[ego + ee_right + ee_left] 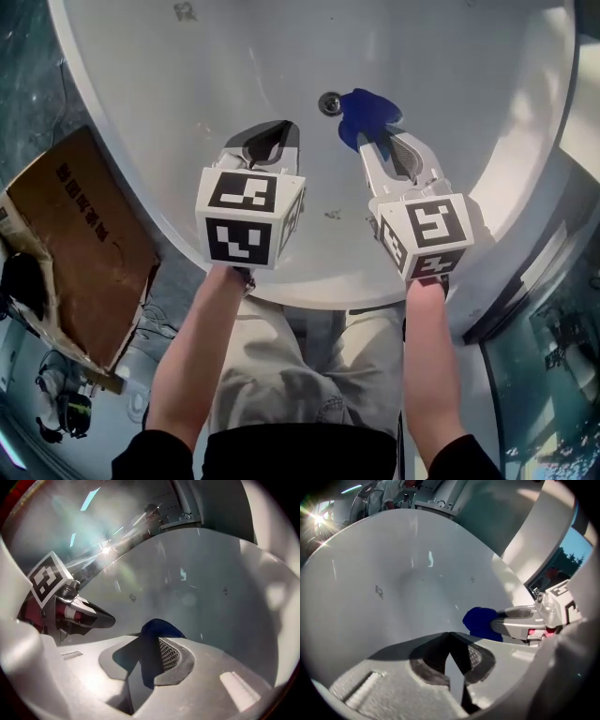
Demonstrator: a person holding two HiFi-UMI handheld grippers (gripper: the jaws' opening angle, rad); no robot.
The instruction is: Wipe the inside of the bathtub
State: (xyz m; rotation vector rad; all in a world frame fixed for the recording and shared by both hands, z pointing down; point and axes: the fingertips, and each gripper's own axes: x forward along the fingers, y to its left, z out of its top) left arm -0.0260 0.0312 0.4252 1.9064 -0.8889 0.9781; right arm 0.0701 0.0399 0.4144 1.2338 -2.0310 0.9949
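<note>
**Cloth at the drain**

The right gripper [382, 141] clamps the blue cloth [367, 111] just beside the drain [329, 102], apparently against the bathtub [169, 103] floor. The left gripper [269, 141], jaws clenched on nothing, hangs alongside. Bare basin spreads to the far rim; cardboard [84, 234] lies outside the left edge.

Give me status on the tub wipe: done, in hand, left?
Done: the right gripper is shut on the cloth, down in the tub. In hand: cloth sits beside the drain; contact with the floor unclear. Left: marks show on the tub, so most wiping looks ahead. Left gripper shut, empty.
</note>
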